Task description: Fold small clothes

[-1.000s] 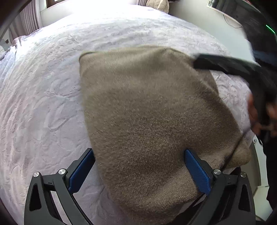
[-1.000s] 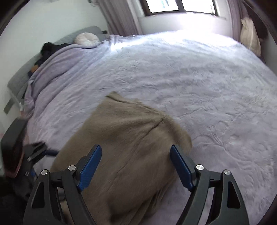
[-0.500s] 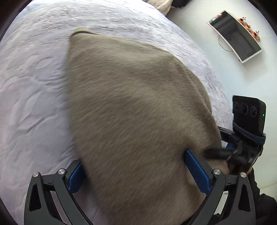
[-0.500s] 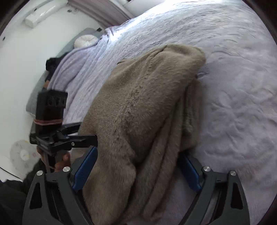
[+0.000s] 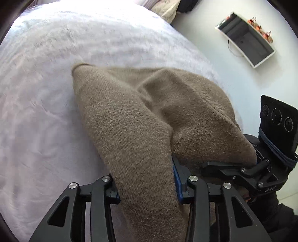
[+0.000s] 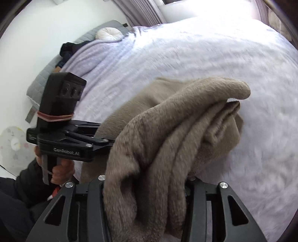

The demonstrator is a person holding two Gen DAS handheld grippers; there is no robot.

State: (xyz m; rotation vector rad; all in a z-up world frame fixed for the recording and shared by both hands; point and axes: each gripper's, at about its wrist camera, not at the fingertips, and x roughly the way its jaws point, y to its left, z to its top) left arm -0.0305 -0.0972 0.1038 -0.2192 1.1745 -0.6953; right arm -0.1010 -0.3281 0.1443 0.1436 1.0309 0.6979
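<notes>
A brown fuzzy knit garment [image 5: 149,115] lies bunched on the pale lilac bedspread [image 5: 37,93]. My left gripper [image 5: 145,178] is shut on a thick fold of it at the near edge. My right gripper [image 6: 147,182] is shut on another bunched fold of the same garment [image 6: 167,134], which drapes over its fingers and hides the pads. Each gripper shows in the other's view: the right one [image 5: 232,167] at the garment's right side, the left one [image 6: 96,141] at its left side. The far part of the garment rests on the bed.
The bedspread [image 6: 204,55] fills both views. A round cushion [image 6: 109,33] and dark clothes [image 6: 69,50] lie at the head of the bed. A wall shelf [image 5: 245,39] hangs on the white wall to the right. A curtain [image 6: 139,11] hangs at the back.
Both grippers went from wide open around the garment to shut on folds of it. The garment went from lying flat to gathered and lifted at its near edge.
</notes>
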